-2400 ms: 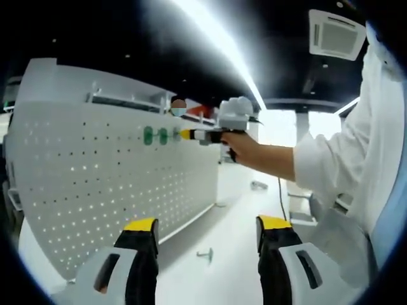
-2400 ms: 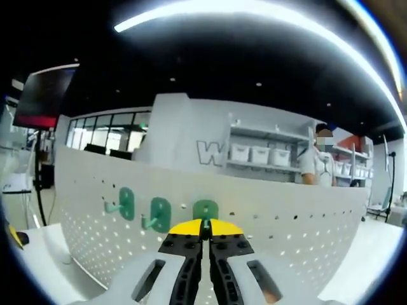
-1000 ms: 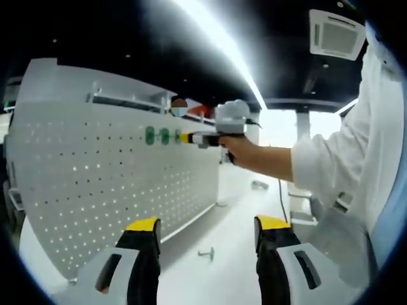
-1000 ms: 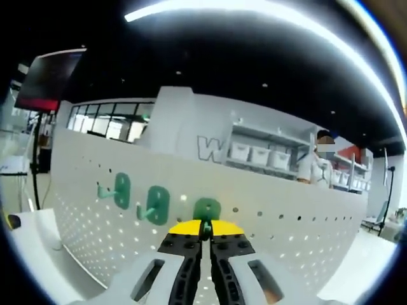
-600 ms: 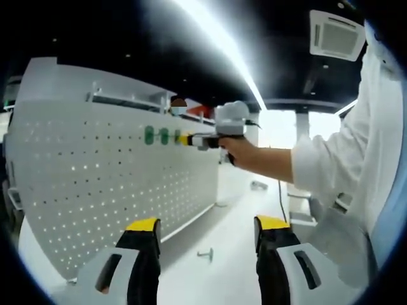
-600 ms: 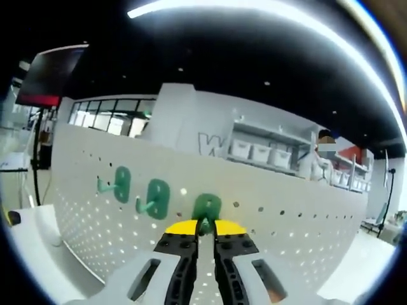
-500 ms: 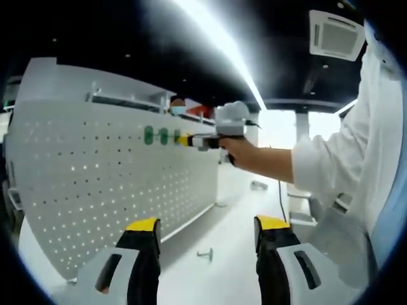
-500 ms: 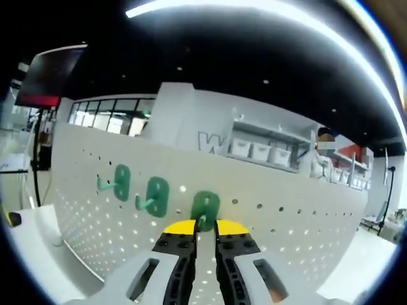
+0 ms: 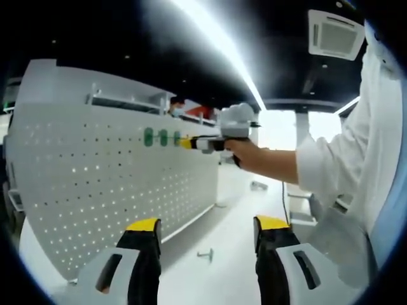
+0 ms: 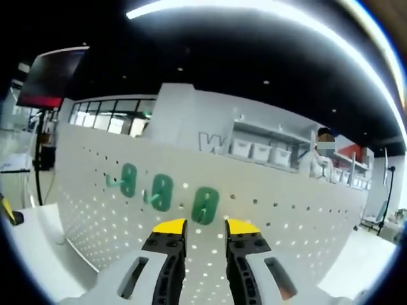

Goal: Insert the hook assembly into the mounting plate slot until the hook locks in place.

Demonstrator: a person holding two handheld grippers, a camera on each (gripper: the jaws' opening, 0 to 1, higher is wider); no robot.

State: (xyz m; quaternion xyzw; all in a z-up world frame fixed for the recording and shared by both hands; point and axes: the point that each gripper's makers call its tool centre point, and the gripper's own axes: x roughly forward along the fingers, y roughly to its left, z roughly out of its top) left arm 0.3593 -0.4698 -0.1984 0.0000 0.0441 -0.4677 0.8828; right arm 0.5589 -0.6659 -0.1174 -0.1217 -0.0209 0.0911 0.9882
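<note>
The big white perforated mounting plate [image 10: 267,235] is standing upright on the white desk [image 9: 235,254], three green plastic hooks [image 10: 205,204] are sitting in it, and the right gripper [image 10: 199,227] is hovering just off the nearest one, jaws released. The left gripper [image 9: 206,223] is hanging over the desk, jaws wide apart.

The left gripper view looks from low over the white worktop [image 9: 235,235], slantwise along the pegboard [image 9: 95,184], which recedes rightward. The right gripper view faces the pegboard [image 10: 305,235] head-on from close by. Both share the board's three green hooks [image 10: 205,204], small and far [image 9: 163,137] in the left gripper view
</note>
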